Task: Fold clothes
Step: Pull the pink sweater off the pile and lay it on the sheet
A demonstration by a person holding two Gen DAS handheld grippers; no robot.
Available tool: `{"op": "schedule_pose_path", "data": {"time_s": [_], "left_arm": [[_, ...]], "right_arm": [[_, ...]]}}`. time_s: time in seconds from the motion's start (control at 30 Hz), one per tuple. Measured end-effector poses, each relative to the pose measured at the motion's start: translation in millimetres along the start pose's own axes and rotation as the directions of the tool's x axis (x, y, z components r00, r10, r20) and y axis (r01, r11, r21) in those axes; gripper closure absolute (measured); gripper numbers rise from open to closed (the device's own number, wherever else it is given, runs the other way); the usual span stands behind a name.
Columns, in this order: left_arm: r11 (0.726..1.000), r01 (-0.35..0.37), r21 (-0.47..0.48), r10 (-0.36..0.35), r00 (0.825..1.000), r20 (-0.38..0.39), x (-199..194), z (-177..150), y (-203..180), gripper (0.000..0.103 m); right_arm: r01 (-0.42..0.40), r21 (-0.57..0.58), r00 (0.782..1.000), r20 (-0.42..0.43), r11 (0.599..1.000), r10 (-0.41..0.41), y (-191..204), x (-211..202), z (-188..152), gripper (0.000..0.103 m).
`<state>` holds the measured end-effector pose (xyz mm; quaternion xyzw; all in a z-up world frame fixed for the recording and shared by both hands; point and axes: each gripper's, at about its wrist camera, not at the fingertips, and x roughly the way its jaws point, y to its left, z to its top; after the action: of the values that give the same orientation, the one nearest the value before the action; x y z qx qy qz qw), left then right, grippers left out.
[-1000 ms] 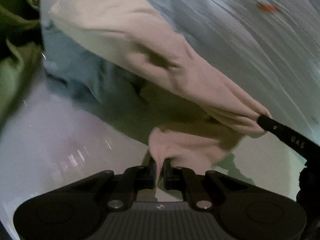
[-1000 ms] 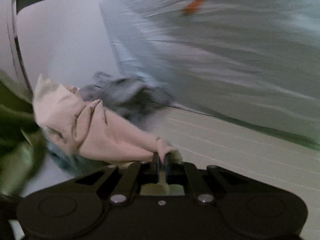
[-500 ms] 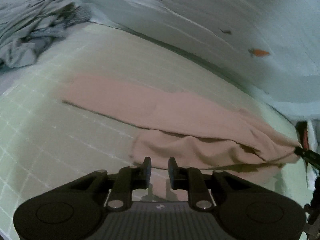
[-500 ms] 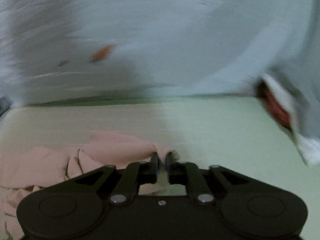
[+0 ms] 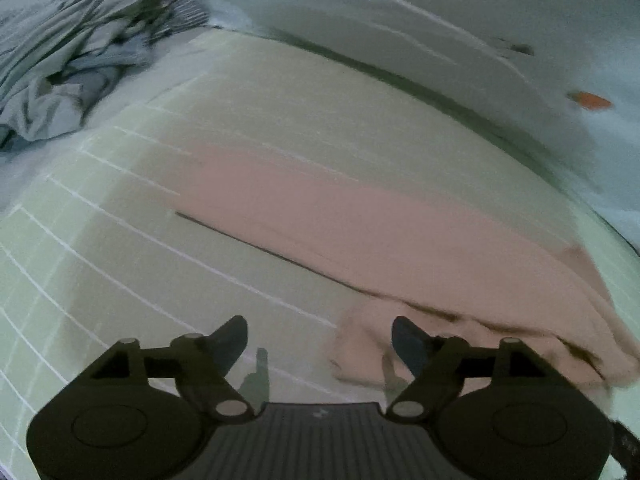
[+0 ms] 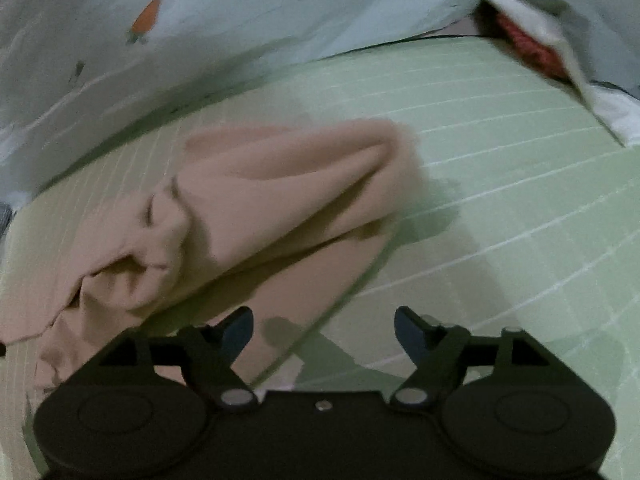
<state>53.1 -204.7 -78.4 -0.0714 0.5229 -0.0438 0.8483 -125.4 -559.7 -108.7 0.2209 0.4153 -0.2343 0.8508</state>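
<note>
Showing grey clothes [image 5: 76, 60], only left view; red cloth [image 6: 528, 46], right.

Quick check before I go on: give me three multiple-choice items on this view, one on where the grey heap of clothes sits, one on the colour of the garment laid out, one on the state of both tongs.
1. In the left wrist view, the grey clothes heap lies:
A. upper left, beyond the mat
B. between the tongs
C. on the pink garment

2. The garment spread on the green gridded mat is:
A. dark blue
B. pale pink
C. striped red

3. The left tongs and right tongs are:
A. both clamped on cloth
B. one open, one shut
C. both open, gripping nothing

Answers: 1 A, the heap sits at the far corner. 2 B, its cloth reads pink in both views. 3 C, the jaws have just been opening and stand wide, pressing on no cloth.
</note>
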Motion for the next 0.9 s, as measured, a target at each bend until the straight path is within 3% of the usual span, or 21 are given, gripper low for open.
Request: {"op": "schedule_pose_path", "data": {"time_s": [0.27, 0.43, 0.5, 0.53, 0.57, 0.6, 0.67, 0.7, 0.8, 0.9], "left_arm": [[0.988, -0.084, -0.133, 0.080, 0.996, -0.033, 46, 44, 50, 0.020], [0.988, -0.106, -0.113, 0.107, 0.994, 0.003, 60, 57, 49, 0.017], [0.990, -0.117, -0.081, 0.119, 0.993, 0.023, 64, 60, 43, 0.019], [0.990, -0.123, -0.066, 0.126, 0.992, 0.032, 65, 62, 41, 0.023], [0.990, -0.137, -0.042, 0.139, 0.989, 0.047, 66, 62, 38, 0.028], [0.987, -0.162, -0.011, 0.163, 0.985, 0.064, 66, 61, 34, 0.042], [0.989, -0.148, 0.017, 0.145, 0.985, 0.093, 65, 60, 30, 0.068], [0.991, -0.134, 0.017, 0.131, 0.987, 0.096, 65, 61, 30, 0.094], [0.989, -0.146, 0.016, 0.143, 0.984, 0.105, 64, 61, 31, 0.097], [0.984, -0.178, -0.006, 0.178, 0.977, 0.120, 59, 60, 41, 0.098]], "right_arm": [[0.066, -0.047, 0.995, -0.070, 0.997, -0.069, 33, 28, 11, 0.018], [0.117, -0.075, 0.990, -0.070, 0.990, -0.123, 39, 36, 11, 0.017], [0.125, -0.070, 0.989, -0.065, 0.990, -0.130, 38, 35, 13, 0.026], [0.129, -0.073, 0.989, -0.058, 0.989, -0.133, 37, 35, 14, 0.031], [0.127, -0.080, 0.990, -0.052, 0.989, -0.132, 37, 34, 15, 0.042], [0.121, -0.092, 0.991, -0.046, 0.988, -0.125, 35, 32, 16, 0.054], [0.108, -0.115, 0.993, -0.035, 0.987, -0.112, 33, 29, 17, 0.068], [0.108, -0.122, 0.993, -0.025, 0.987, -0.112, 30, 27, 18, 0.081], [0.147, -0.131, 0.989, 0.023, 0.980, -0.145, 18, 19, 20, 0.092], [0.269, -0.148, 0.961, 0.100, 0.952, -0.257, -3, 5, 25, 0.094]]}}
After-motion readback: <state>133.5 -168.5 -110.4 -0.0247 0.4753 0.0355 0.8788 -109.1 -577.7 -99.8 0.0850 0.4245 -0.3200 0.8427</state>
